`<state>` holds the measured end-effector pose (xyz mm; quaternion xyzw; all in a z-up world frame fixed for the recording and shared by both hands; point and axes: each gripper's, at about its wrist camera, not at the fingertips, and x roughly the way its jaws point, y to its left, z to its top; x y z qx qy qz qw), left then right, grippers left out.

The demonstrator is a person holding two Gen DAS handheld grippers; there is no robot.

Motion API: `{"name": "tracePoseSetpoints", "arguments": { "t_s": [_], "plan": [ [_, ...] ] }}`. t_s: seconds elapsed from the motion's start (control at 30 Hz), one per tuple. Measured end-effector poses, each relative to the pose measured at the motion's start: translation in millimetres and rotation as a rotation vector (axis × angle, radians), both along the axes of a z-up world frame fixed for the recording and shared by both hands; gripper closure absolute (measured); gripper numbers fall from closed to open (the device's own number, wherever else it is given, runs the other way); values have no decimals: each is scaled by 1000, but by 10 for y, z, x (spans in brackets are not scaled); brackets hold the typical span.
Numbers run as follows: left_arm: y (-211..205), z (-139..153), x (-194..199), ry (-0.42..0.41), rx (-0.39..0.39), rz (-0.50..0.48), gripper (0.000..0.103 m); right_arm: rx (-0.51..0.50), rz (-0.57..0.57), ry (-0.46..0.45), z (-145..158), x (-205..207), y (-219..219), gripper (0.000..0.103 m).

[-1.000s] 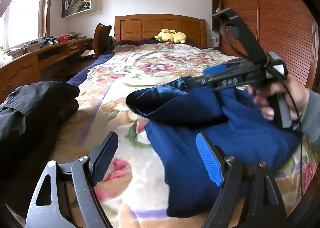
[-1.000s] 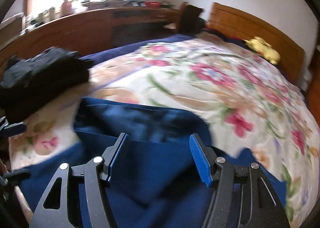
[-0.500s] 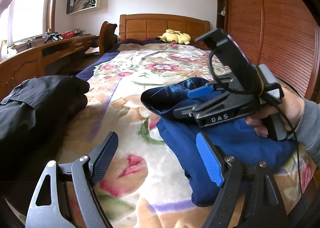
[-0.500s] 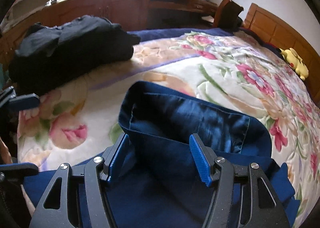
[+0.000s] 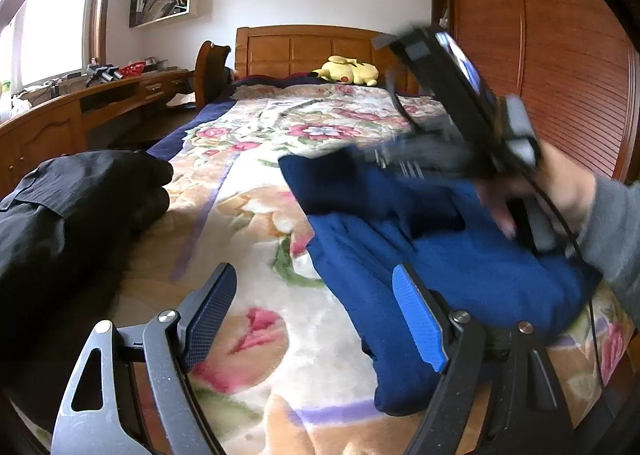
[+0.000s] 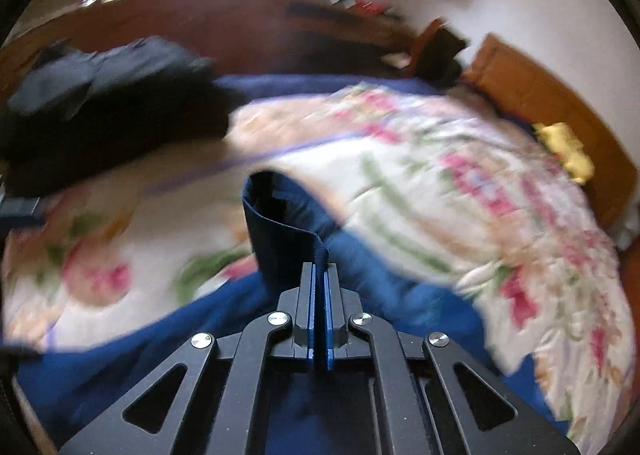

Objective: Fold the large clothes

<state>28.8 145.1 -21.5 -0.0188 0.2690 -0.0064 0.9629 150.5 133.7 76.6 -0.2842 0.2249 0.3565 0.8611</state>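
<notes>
Bedspread (image 6: 420,183); blue garment (image 6: 280,223) in right claw (image 6: 319,275)

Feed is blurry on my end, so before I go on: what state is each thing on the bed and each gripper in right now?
Right gripper: shut on an edge of the blue garment.
Left gripper: open, holding nothing, above the blanket.
Blue garment: partly folded, one edge lifted.
Black garment: bunched in a heap, untouched.
Floral blanket: spread flat on the bed.
Yellow plush toy: lying by the headboard.

Right tool (image 6: 319,275) clamped on blue garment (image 6: 280,223) hem — floral bedspread (image 6: 460,183) beneath
</notes>
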Motion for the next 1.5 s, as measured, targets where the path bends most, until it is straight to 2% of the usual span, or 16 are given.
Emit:
{"name": "tracePoseSetpoints", "arguments": {
  "t_s": [0.13, 0.23, 0.27, 0.33, 0.37, 0.4, 0.57, 0.7, 0.9, 1.07, 1.23, 1.33, 1.37, 1.4, 1.43, 1.5],
  "plan": [
    [-42, -24, 33, 9, 9, -6, 22, 69, -134, -117, 294, 261, 36, 100],
    [-64, -40, 46, 14, 15, -9, 22, 85, -248, -107, 356, 546, 56, 100],
    [-68, -44, 49, 17, 16, -11, 22, 74, -229, -76, 327, 599, 85, 93],
    [-80, -48, 49, 18, 14, -15, 22, 41, -243, -56, 267, 624, 94, 63],
    [-87, -42, 41, 15, 14, -19, 22, 68, -235, -44, 275, 613, 27, 38],
    [-94, -33, 31, 12, 14, -21, 22, 97, -225, -31, 295, 603, -57, 30],
    [-152, -31, 29, 15, 18, -32, 22, 137, -343, -54, 378, 623, -789, 30],
    [-201, -31, 16, 16, 25, -39, 22, 57, -508, -36, 251, 799, -1505, 30],
    [-251, -57, 43, 30, 34, -41, 22, 58, -758, 103, -126, 1134, -2598, 30],
    [-317, -99, 88, 46, 50, -43, 22, 106, -839, 198, -293, 1421, -2975, 30],
    [-354, -136, 126, 61, 61, -41, 22, 183, -814, 291, -396, 1615, -3085, 40],
    [-373, -158, 146, 70, 68, -40, 22, 186, -778, 327, -431, 1620, -3084, 59],
    [-378, -162, 148, 71, 69, -39, 22, 186, -756, 338, -446, 1622, -3078, 69],
    [-380, -164, 152, 72, 70, -39, 22, 183, -733, 339, -436, 1528, -3114, 85],
    [-382, -167, 157, 73, 70, -39, 22, 174, -710, 337, -435, 1524, -3087, 93],
    [-385, -172, 161, 76, 70, -40, 22, 149, -675, 309, -418, 1484, -3079, 100]
  ]
}}
